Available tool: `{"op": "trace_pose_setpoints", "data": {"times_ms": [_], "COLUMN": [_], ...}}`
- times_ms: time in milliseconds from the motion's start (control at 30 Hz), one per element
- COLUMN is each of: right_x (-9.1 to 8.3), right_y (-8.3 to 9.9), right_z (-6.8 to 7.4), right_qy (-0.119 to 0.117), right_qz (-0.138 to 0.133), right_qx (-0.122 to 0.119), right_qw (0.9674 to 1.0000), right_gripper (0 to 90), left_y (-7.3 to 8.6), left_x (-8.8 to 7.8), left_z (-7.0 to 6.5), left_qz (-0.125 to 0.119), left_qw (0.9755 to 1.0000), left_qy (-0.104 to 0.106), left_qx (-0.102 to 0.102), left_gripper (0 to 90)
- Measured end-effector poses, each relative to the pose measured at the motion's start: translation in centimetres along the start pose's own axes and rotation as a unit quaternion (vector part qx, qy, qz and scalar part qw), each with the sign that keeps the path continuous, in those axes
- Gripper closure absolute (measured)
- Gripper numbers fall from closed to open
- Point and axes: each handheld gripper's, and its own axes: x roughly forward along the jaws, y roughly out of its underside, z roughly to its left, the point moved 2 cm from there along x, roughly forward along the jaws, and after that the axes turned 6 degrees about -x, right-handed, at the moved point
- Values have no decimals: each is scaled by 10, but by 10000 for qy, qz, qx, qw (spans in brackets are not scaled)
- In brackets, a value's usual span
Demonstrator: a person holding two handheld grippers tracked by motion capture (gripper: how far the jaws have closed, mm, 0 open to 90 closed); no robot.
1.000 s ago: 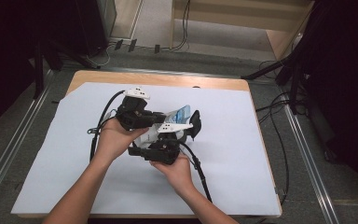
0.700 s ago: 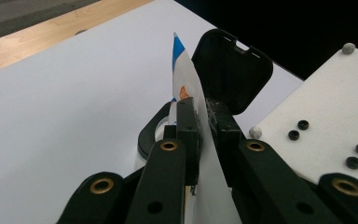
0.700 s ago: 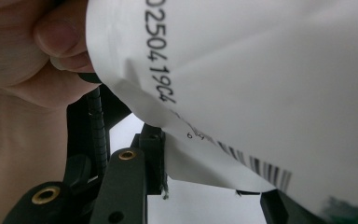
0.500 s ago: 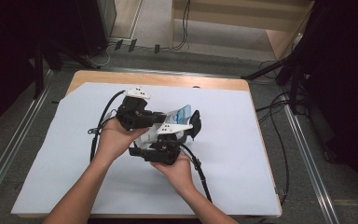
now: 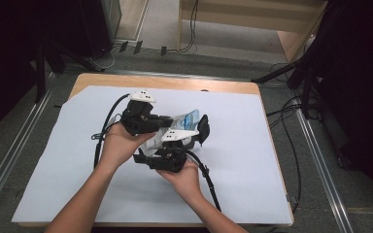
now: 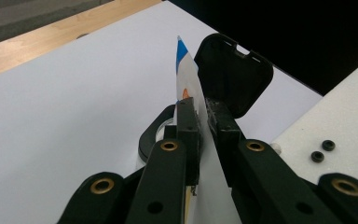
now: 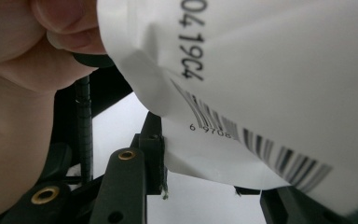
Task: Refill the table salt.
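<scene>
Even overhead light falls on the white sheet covering the tabletop, which reads bright without glare in the high view, while the room around the sheet sinks into near black. Shadows beneath the forearms are soft and faint. That picture is slightly soft and grainy. In the left gripper view the pouch edge is sharp, and the sheet behind it is washed pale. In the right gripper view the pouch's barcode close to the lens blurs, and the hand beside it is out of focus.

"0419C4" on white packet
</scene>
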Motion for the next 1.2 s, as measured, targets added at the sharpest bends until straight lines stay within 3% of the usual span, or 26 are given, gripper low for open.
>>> {"op": "trace_pose_setpoints", "data": {"times_ms": [267, 767, 967, 1100, 1200], "right_x": [0, -1, 3, 6, 7], "right_y": [0, 1, 5, 8, 10], "right_z": [-2, -5, -5, -4, -5], "right_qy": [-168, -327, -272, -61, 21], "right_qz": [-78, -172, -122, -26, -44], "right_qx": [222, 420, 378, 165, 231], "right_qw": [9996, 9984, 9988, 9998, 9997], "right_gripper": [642, 643, 640, 624, 595], "left_y": [0, 1, 5, 8, 12], "left_x": [0, 2, 1, 0, -2], "left_z": [-1, 0, 2, 2, 3], "left_qz": [-20, -2, 70, 141, 181], "left_qw": [10000, 10000, 10000, 9999, 9998], "left_qy": [-25, -14, 51, 95, 58], "left_qx": [27, 57, 13, 27, 30], "left_gripper": [856, 854, 845, 835, 831]}}
